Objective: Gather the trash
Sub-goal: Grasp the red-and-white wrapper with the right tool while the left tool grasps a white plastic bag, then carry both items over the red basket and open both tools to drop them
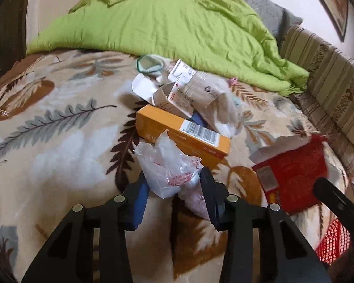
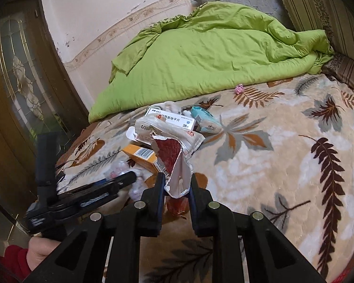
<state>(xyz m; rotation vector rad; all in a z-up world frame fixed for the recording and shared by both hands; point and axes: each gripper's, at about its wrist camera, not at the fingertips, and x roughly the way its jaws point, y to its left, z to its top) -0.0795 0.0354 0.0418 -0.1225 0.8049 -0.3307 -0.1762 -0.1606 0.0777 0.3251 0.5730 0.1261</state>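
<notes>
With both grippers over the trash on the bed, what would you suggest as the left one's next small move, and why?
Probably close the left gripper: the crumpled plastic bag already sits between its open fingers. The right gripper is already clamped on the torn red packet.

The blue object (image 1: 199,119) lies mostly buried under the orange box (image 1: 181,134) and torn wrappers; the red mesh (image 1: 335,243) runs off the frame edge; the small pink thing (image 2: 239,89) is unidentifiable

Both wrist views low and close over the leaf-print blanket (image 1: 59,122), facing the green quilt (image 1: 177,26) beyond, right view from further right, sharing the orange box (image 2: 142,155) before the quilt
</notes>
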